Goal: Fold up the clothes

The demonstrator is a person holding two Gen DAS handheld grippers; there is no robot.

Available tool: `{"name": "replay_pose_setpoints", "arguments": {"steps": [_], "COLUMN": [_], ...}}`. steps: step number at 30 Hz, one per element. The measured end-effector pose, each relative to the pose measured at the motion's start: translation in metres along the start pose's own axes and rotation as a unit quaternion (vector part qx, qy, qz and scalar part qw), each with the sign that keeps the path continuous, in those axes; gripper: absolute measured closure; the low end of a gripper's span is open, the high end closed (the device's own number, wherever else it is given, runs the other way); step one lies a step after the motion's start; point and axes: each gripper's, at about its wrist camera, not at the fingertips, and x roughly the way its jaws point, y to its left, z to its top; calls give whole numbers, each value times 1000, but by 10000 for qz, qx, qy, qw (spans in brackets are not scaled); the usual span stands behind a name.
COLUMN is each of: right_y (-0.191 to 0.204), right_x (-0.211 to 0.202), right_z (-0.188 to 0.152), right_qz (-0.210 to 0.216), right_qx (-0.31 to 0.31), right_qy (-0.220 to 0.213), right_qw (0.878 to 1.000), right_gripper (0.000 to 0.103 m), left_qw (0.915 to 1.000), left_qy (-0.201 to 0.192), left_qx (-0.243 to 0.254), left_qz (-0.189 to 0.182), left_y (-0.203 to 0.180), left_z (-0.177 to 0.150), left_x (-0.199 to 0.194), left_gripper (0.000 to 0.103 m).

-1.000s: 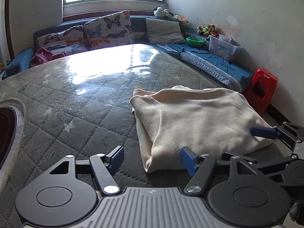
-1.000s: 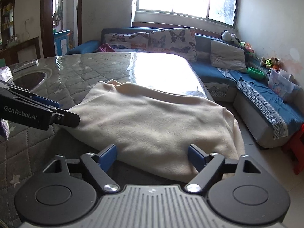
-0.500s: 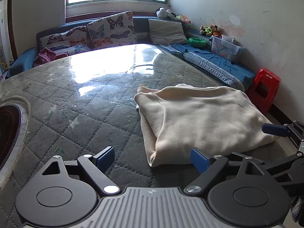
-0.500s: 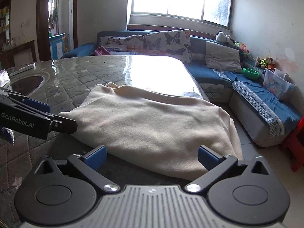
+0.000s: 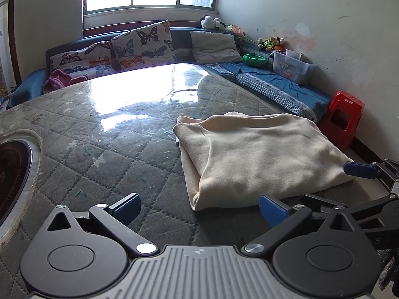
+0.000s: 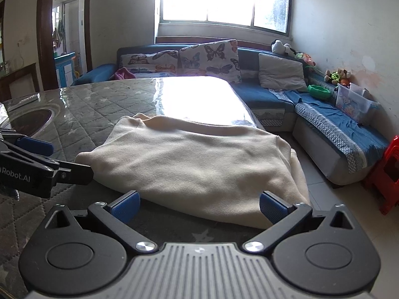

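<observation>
**Both claws wide open, cream top folded on the table**

So here's where I'm at. My left gripper [image 5: 199, 205] is spread wide, blue pads far apart, nothing between them. It hangs low over the table [image 5: 99, 149], and the near-left corner of the cloth [image 5: 251, 157] sits just ahead of it, closer to the right pad. No contact that I can see.

My right gripper [image 6: 198, 205] is just as wide, also holding nothing. The near edge of the cloth [image 6: 199, 164] runs right across the gap between its pads, just beyond the tips. Can't tell if the right pad brushes the fabric or only overlaps it in view.

The cloth is a cream knit top, folded into a rough rectangle, lying flat near the right-hand edge of the table, with one side drooping a little over that edge. The table has a quilted grey cover under a glossy sheet, lots of window glare on it.

From the left camera I can see my right gripper [image 5: 361, 170] poking in by the cloth's near-right corner. From the right camera my left gripper [image 6: 59, 162] sits beside the near-left corner.

There's a round cooktop [image 5: 12, 177] set in the table off to the left, a blue sofa [image 6: 324, 114] behind, and a red stool [image 5: 343, 117] by the wall.
</observation>
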Motion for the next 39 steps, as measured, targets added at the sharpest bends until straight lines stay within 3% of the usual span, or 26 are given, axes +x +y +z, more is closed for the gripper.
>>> {"name": "replay_pose_setpoints", "arguments": {"steps": [13,39], "right_y": [7,1], "right_x": [-10,-40], "right_z": [-4,-26], "right_qz": [-131,-644], "right_qx": [49,495], "right_qy": [16,-10], "right_qw": [9999,9967], "right_gripper": [0,0], "left_qw": [9997,9994], "left_qy": [-255,-234], "left_qx": [-25,250], "left_qz": [-3,1], "left_y": [-1,-25], "left_z": [-6,-26], "left_x": [-14,-35], "left_gripper": [0,0]}}
